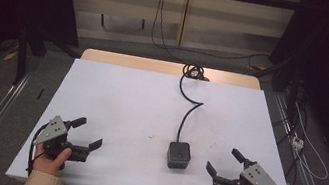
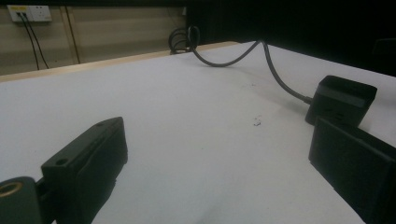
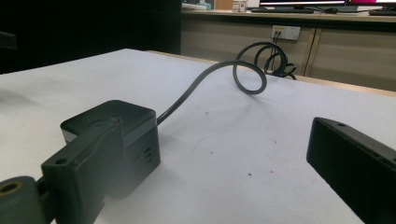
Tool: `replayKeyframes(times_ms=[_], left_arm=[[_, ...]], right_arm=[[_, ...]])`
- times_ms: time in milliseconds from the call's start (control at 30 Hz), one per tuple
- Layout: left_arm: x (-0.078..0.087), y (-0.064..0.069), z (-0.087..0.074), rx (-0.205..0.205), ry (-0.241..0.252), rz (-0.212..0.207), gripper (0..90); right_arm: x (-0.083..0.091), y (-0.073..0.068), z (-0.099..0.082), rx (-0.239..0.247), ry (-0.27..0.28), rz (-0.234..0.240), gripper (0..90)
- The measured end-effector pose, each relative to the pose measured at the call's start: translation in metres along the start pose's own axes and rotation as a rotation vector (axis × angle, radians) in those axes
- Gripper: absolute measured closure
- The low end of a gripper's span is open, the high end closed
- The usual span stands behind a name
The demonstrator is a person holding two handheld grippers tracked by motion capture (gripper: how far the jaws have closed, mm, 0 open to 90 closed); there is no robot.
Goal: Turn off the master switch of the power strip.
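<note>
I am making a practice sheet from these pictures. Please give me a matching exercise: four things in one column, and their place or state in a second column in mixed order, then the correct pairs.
Things:
1. left gripper
2. right gripper
3. black cube
4. grey cable

Places or states:
A. runs from the cube to a coil at the table's far edge
B. open, near the front left corner
C. sits on the white table between the grippers, nearer the right one
D. open, near the front right corner

Pairs: 1-B, 2-D, 3-C, 4-A

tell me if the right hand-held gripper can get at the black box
Probably yes: the right hand-held gripper is open, the black cube box sits just beside it, and only bare table lies between.
</note>
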State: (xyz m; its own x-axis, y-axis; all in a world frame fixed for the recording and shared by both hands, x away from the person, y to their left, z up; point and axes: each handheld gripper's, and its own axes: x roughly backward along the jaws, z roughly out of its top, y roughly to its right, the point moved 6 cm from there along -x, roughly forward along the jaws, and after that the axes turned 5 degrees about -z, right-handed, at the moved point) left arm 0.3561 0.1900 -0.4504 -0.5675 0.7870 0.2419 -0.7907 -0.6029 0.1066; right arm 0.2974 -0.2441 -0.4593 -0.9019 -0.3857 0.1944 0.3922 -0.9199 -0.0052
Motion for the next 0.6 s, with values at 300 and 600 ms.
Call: replayKeyframes(times_ms=[300, 600], left_arm=[[0.0004, -0.0004, 0.0003, -0.001, 0.002, 0.000, 4.2], [0.0006, -0.0008, 0.0007, -0.006, 0.002, 0.001, 4.2]], right_arm=[[-0.0006, -0.0006, 0.0001, 0.004, -0.002, 0.004, 4.3], [-0.0025, 0.0000, 0.0007, 0.003, -0.002, 0.005, 4.6]])
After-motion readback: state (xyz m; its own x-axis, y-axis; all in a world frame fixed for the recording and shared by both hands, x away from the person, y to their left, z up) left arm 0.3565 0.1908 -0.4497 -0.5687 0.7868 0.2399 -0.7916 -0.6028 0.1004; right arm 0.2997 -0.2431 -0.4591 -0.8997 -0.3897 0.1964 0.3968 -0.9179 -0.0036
